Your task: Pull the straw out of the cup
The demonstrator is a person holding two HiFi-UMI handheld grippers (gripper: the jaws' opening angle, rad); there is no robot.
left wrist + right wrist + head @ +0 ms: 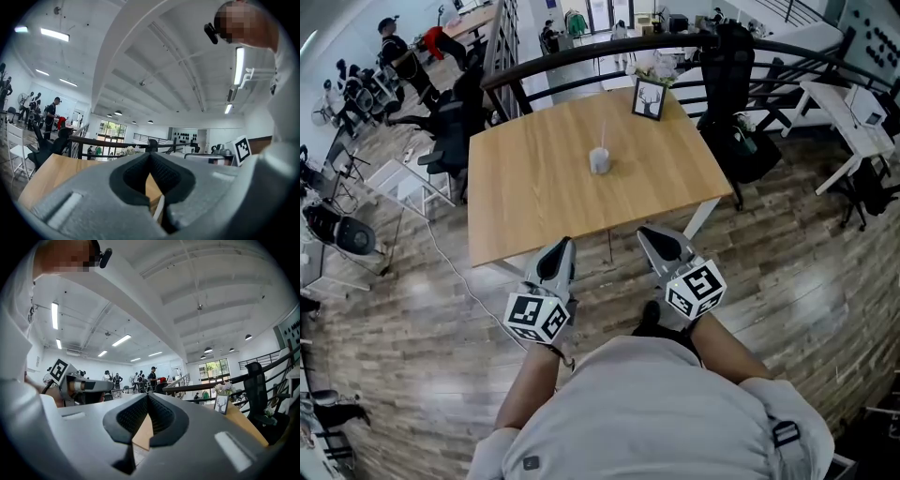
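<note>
A light wooden tabletop (534,187) stands on a plank floor (422,328), with a curved black railing (581,52) behind it. Black office chairs (450,122) stand to the left and a white desk (853,127) to the right. Strip lights (55,33) line the white ceiling (154,70), and the far windows (111,130) are bright.

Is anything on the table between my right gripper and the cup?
No. In the head view, only bare tabletop lies between the right gripper and the cup; the picture frame stands beyond the cup.
</note>
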